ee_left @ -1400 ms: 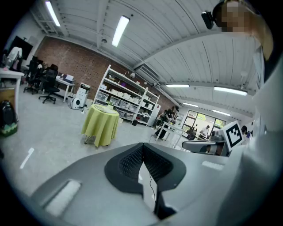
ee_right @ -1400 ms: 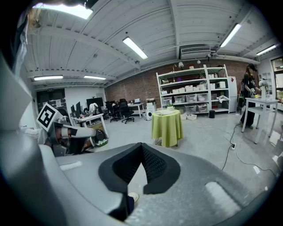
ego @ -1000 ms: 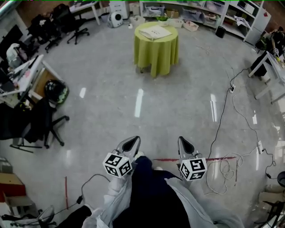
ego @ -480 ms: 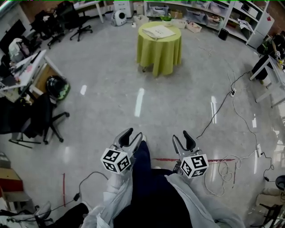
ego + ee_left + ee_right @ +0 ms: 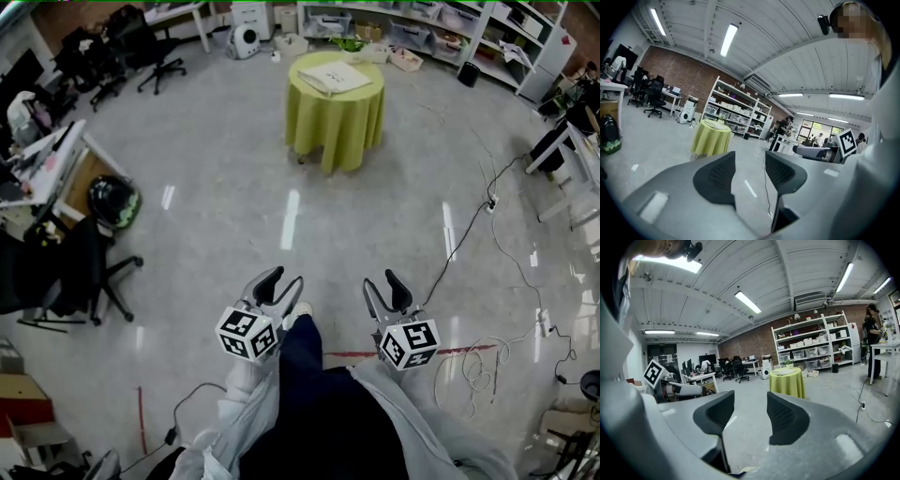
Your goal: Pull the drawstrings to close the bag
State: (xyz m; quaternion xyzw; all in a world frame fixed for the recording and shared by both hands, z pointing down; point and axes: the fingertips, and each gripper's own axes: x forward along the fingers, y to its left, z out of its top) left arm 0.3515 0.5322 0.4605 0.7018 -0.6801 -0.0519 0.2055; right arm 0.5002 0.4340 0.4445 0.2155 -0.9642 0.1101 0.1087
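bag (image 5: 335,77) on far table (image 5: 333,127), left gripper (image 5: 284,278) and right gripper (image 5: 382,281) jaws apart, empty

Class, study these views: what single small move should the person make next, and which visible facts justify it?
Probably step forward toward the round table draped in yellow-green cloth. It stands far across the grey floor, with a pale flat item on top, while the left hand-held gripper and right hand-held gripper are both open and empty.
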